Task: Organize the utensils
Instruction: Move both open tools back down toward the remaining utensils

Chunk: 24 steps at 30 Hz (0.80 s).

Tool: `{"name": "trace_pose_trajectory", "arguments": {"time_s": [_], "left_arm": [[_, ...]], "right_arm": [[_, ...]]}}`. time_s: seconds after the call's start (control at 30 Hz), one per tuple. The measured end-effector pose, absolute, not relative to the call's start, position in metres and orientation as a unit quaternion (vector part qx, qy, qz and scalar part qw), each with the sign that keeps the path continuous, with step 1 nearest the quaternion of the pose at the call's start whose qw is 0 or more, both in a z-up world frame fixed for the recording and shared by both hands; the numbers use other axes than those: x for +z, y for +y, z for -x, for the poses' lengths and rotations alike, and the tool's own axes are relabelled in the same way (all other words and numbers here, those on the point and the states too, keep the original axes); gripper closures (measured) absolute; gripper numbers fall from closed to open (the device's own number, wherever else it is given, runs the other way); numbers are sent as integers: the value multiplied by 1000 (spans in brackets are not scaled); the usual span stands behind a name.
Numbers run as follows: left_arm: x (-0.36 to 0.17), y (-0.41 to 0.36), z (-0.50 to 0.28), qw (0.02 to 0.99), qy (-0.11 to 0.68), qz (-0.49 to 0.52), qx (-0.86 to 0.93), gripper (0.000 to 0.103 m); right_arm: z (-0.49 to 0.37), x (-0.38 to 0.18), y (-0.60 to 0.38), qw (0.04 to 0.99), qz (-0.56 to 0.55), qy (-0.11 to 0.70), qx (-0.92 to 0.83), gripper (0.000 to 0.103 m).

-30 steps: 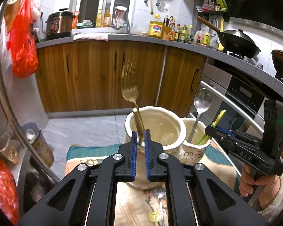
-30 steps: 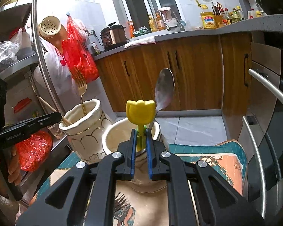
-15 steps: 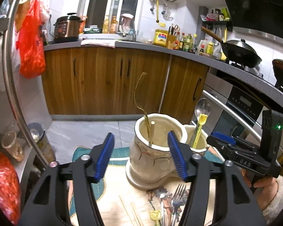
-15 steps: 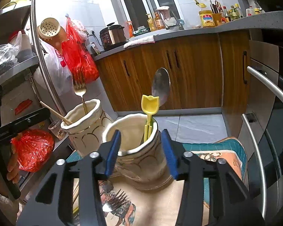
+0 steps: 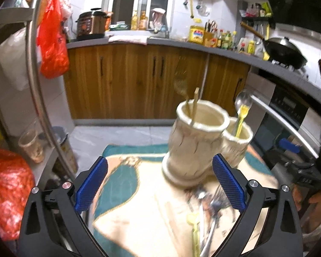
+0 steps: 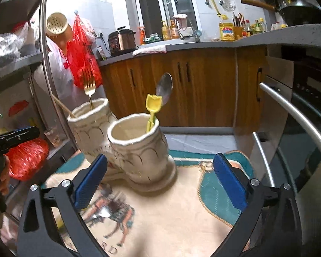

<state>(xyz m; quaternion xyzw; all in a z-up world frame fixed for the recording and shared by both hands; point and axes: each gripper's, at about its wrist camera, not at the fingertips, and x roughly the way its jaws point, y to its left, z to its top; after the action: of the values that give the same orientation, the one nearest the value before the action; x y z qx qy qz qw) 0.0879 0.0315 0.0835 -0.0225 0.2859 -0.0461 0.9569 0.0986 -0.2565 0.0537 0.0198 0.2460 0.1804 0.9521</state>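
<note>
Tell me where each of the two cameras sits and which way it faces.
Left wrist: on the left gripper, jaws opening and empty, facing the cream ceramic jar with the gold fork; the right gripper and its hand show at the right edge.
Right wrist: on the right gripper, jaws opening and empty, facing the cream ceramic jar with the yellow tulip spoon; left gripper at the left edge.
Shared: both jars, wooden cabinets.

- We hold the left gripper (image 5: 159,185) pitched slightly downward; its jaws are opening, spread wide, with nothing between the blue pads (image 5: 91,184).
- We hold the right gripper (image 6: 160,184) likewise; its jaws are opening, nothing gripped.
- Our right hand (image 5: 316,205) grips its handle.
</note>
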Motion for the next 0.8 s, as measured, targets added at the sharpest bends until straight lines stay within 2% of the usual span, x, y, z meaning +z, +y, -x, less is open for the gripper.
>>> {"name": "trace_pose_trajectory", "arguments": {"time_s": [0.37, 0.8], "left_arm": [[22, 48, -58, 940, 339, -24, 5, 5], [-7, 41, -48, 922, 385, -31, -14, 5]], "right_arm": [[-85, 29, -236, 940, 25, 305, 151, 5], [-77, 7, -201, 910, 33, 363, 199, 5]]}}
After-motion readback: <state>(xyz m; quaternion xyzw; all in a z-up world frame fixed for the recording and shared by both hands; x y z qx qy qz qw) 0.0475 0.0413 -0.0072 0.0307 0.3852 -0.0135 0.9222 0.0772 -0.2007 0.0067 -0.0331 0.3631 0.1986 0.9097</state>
